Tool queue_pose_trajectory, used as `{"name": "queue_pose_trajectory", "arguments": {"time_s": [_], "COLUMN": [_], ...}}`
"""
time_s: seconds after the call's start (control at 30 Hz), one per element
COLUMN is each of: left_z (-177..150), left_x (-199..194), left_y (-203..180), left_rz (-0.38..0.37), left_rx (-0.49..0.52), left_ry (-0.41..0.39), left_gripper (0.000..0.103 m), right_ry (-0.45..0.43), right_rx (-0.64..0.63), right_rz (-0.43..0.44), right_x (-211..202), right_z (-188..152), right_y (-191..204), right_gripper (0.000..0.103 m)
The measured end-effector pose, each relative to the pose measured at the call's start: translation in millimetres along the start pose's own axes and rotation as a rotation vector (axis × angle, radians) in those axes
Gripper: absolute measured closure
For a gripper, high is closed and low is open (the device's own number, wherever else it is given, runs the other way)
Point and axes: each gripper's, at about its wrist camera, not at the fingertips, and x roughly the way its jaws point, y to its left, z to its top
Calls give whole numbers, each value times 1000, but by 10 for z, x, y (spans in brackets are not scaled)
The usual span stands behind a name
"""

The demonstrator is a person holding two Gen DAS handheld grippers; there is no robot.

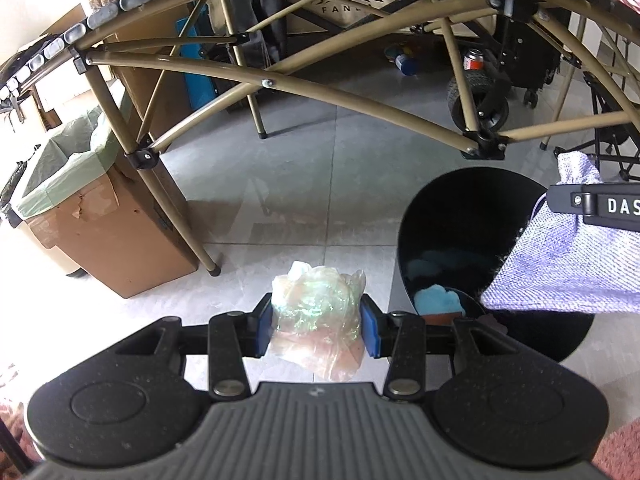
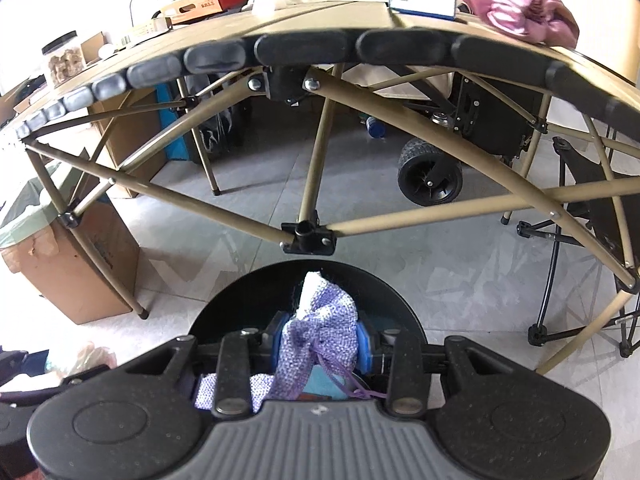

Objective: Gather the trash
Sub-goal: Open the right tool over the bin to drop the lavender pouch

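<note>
Trash fills both hand-held tools beside a folding camp table. A crumpled wad of clear plastic wrap (image 1: 318, 316) sits pinched between the blue pads of the left gripper (image 1: 317, 330), above the pale tiled floor (image 1: 320, 184), with the black waste bin (image 1: 476, 248) at about 2 o'clock from it. The right gripper (image 2: 322, 346) is clamped tight on a purple woven drawstring pouch (image 2: 324, 336), which hangs over the bin's open mouth; in the left wrist view the same pouch enters from 3 o'clock, overlapping the bin's rim. Blue crumpled material (image 1: 438, 300) already lies inside the bin. At 9 o'clock in the left view stands a cardboard box (image 1: 104, 236) lined with a green bag. The tan table frame (image 2: 316, 160) arches across the top of both views, with pink cloth (image 2: 520, 4) on the tabletop at 1 o'clock in the right wrist view.
</note>
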Motion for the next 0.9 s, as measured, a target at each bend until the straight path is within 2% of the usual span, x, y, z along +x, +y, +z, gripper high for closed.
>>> {"name": "queue_pose_trajectory", "arguments": {"time_s": [0.23, 0.33, 0.43, 0.5, 0.53, 0.57, 0.6, 0.77, 0.9], "left_z": [114, 119, 117, 113, 111, 108, 105, 91, 86], "left_x": [84, 119, 153, 167, 167, 165, 160, 145, 122], "left_y": [141, 184, 212, 242, 259, 276, 288, 320, 325], "left_rz": [13, 10, 6, 3, -1, -3, -5, -11, -15], "left_rx": [-54, -63, -64, -70, -75, -79, -82, -90, -92], "left_ry": [-1, 5, 20, 28, 32, 32, 31, 39, 33], "left_gripper": [59, 59, 59, 59, 59, 59, 59, 59, 59], "right_ry": [32, 58, 85, 100, 104, 111, 117, 153, 179], "right_rx": [-1, 8, 34, 50, 52, 51, 51, 85, 126], "right_rz": [-25, -34, -38, -44, -51, -58, -65, -71, -58], "right_x": [209, 303, 390, 428, 439, 451, 460, 496, 517], "right_z": [55, 63, 65, 62, 62, 56, 52, 10, -10], "right_y": [57, 40, -1, -31, -38, -42, -46, -122, -197], "right_gripper": [70, 66, 55, 34, 27, 14, 8, 0, 0]}}
